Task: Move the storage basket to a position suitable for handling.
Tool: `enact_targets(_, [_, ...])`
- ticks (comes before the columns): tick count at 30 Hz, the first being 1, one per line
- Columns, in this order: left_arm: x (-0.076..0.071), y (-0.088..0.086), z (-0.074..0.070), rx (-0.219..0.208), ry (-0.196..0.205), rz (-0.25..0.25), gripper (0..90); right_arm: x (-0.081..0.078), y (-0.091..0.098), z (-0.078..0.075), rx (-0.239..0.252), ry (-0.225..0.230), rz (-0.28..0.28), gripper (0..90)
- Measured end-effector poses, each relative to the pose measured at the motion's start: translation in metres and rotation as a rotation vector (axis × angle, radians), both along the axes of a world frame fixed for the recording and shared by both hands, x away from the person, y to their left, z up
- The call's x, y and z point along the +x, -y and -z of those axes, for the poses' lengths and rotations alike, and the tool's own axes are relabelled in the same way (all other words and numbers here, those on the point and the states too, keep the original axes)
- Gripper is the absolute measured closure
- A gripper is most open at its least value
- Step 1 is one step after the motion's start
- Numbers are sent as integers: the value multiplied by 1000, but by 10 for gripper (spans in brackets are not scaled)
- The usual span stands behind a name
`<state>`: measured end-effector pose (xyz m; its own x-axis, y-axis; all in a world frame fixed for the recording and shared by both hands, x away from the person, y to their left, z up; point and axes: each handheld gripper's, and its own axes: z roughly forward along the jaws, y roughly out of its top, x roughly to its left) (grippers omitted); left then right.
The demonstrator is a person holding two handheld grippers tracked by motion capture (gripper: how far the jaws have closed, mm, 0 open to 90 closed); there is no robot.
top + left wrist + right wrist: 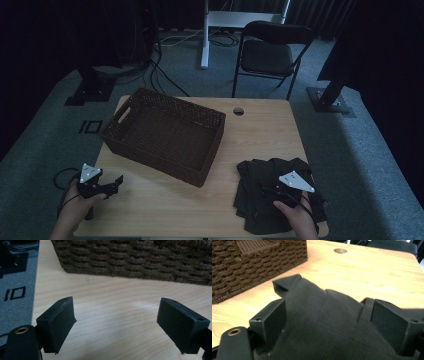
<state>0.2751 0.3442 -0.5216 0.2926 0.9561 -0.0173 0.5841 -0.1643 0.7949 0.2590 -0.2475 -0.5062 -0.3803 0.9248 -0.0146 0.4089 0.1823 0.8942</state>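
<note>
Black cloth [277, 192] heaped at the near right corner of the bench [260, 135], just beside the woven basket [165, 132], which stands empty. Right gripper [328, 320] lowered over the heap, jaws apart, a fold bulging up between them but not yet pinched. Left gripper [116, 320] spread wide over bare wood near the basket's wall, holding nothing. Best to sink the right jaws deeper before closing, catch a thick fold rather than one thin layer, then lift clear of the basket's rim.
</note>
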Motion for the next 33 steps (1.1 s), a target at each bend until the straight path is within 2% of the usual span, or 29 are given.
enact_targets(1, [2, -2, -4, -6, 17, 3, 151, 1, -2, -1, 1, 3, -4, 132])
enact_targets(4, [5, -4, -10, -7, 33, 5, 151, 2, -10, -5, -3, 13, -26, 132])
enact_targets(11, [14, -10, -20, -10, 60, 1, 151, 6, -28, -11, 10, 26, -68, 132])
enact_targets(19, [26, -20, -38, -15, 98, -4, 152, 11, -51, -19, 20, 35, -122, 132])
enact_targets(24, [29, -22, -47, -32, 147, -21, 152, 14, -63, -23, 34, 41, -139, 132])
enact_targets(33, [39, -30, -64, -45, 180, -9, 154, 19, -82, -34, 48, 61, -174, 132])
